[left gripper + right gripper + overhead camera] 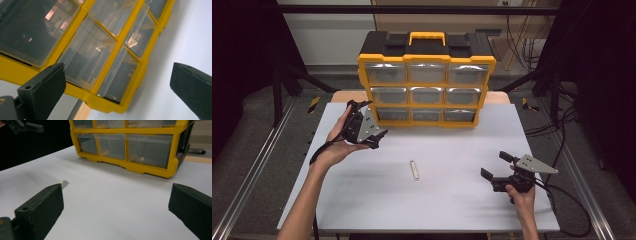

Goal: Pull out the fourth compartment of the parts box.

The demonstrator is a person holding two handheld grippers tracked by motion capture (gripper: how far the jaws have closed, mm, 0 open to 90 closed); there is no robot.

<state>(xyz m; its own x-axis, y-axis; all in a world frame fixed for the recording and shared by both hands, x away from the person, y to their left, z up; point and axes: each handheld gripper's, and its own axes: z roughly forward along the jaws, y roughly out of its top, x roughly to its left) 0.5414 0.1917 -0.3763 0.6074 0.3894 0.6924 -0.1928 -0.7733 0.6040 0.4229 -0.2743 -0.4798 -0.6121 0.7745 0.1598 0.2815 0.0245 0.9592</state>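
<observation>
My left tool (pixel 360 106) is spread wide and pinches nothing; I hold it up just in front of the lower left corner of the yellow-framed plastic organiser with a black top and clear drawers (pixel 427 80), and in the left gripper view the clear bottom-row drawers (pixel 87 60) sit between its two black jaws, near but not touched. My right tool (pixel 495 165) is spread wide as well, empty, hovering low over the right front part of the white desk (pixel 462 200). Out from it, toward the middle of the desk, lies the small flat silvery metal bar (pixel 414 170), alone on the bare surface, well apart from the organiser and from both tools; in the right gripper view its end (pixel 64 183) peeps past the left-hand jaw. As I judge it, the work has barely begun: every drawer I can see is pushed in, the bar is not yet picked up, and what is left is probably opening a drawer, lifting the bar and putting it inside.
</observation>
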